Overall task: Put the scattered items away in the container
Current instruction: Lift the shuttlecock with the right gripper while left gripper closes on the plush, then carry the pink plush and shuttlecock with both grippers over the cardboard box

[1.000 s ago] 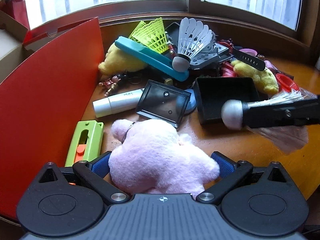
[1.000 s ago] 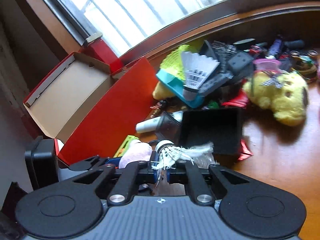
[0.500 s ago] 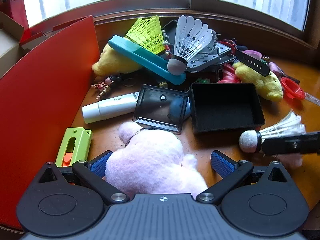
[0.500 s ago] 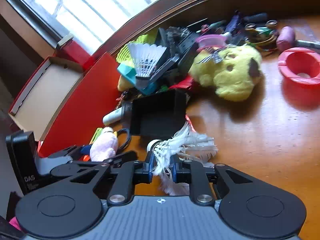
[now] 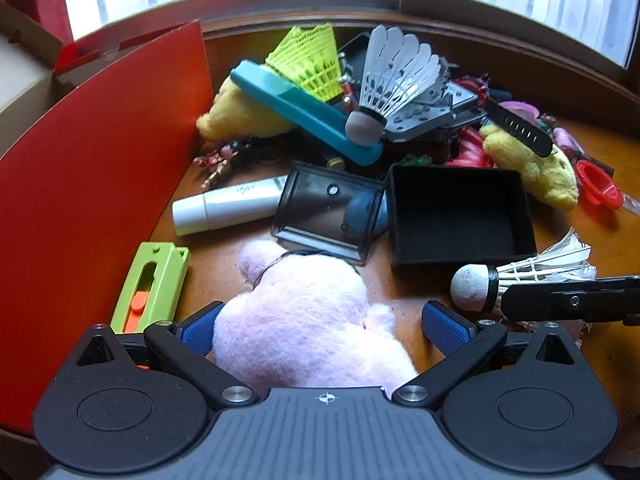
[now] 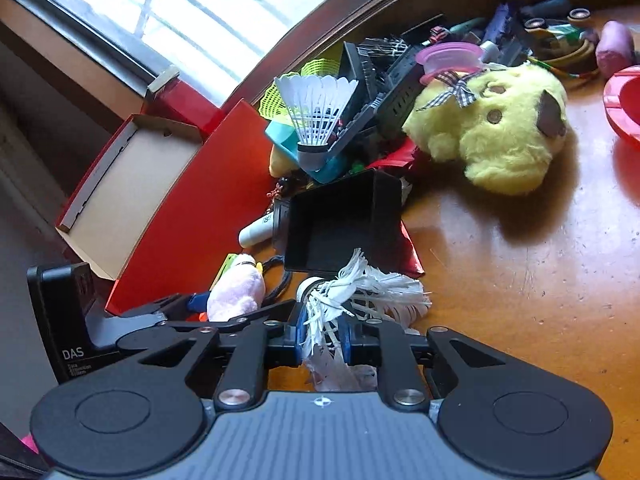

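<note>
Low, right tongs (image 6: pixel 323 334) (tilted) pinching shuttlecock (image 6: pixel 360 292)

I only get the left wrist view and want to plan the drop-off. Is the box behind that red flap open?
Observer: Yes. The red box lies open, and the part of its brown inside that shows in the right wrist view is bare.
Operator: From the side I can't judge the right claw's grip on the worn shuttlecock.
Observer: The right claw has both blue pads pressed on the frayed feathers of the worn shuttlecock, with the cork end pointing forward, away from the claw.
</note>
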A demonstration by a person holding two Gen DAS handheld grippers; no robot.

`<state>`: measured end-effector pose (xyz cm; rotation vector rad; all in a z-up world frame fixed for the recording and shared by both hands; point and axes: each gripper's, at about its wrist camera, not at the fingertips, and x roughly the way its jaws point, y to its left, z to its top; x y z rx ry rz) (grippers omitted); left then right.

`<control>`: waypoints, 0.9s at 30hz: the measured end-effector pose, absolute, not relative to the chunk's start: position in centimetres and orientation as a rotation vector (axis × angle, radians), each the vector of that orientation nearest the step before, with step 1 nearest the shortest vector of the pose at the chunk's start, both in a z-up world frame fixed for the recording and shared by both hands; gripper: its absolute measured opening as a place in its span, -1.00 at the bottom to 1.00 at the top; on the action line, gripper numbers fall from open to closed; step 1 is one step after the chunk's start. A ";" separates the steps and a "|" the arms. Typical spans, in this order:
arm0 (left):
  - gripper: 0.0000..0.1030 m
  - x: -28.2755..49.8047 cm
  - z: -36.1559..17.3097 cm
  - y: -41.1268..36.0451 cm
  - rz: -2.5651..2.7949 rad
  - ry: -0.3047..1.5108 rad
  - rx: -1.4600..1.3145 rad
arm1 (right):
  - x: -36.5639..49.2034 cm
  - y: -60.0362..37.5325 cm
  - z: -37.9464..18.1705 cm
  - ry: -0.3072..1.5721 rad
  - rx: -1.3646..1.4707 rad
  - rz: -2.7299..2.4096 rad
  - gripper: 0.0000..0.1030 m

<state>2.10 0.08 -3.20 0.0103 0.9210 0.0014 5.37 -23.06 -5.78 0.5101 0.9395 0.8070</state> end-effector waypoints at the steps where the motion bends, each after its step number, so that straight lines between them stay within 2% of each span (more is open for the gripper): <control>1: 1.00 2.0 -3.0 0.2 0.019 0.925 -0.004 | 5.4 -23.0 -5.7 0.941 0.504 0.807 -0.65; 4: 1.00 1.2 -2.5 0.7 -0.030 0.856 -0.034 | 5.3 -22.6 -5.4 0.928 0.461 0.805 -0.69; 8: 1.00 1.0 -3.2 0.3 -0.058 0.903 0.042 | 4.8 -22.3 -5.3 0.891 0.426 0.786 -0.69; 14: 0.98 -0.3 -3.3 1.3 -0.095 0.880 0.049 | 3.1 -21.0 -4.4 0.859 0.338 0.709 -0.68; 15: 0.90 -0.3 -3.3 1.6 -0.104 0.871 0.038 | 3.0 -20.8 -4.3 0.858 0.329 0.695 -0.68; 16: 0.67 -0.3 -3.2 1.7 -0.117 0.855 0.042 | 2.9 -20.7 -4.1 0.856 0.326 0.683 -0.68; 19: 0.48 -0.5 -2.8 1.8 -0.157 0.824 0.053 | 2.6 -20.3 -3.9 0.857 0.326 0.648 -0.69; 23: 0.45 -0.8 -2.2 2.0 -0.198 0.783 0.048 | 2.2 -19.9 -3.1 0.850 0.318 0.624 -0.87; 27: 0.40 -0.9 -1.3 2.3 -0.224 0.744 0.041 | 1.7 -20.1 -2.2 0.823 0.324 0.608 -0.90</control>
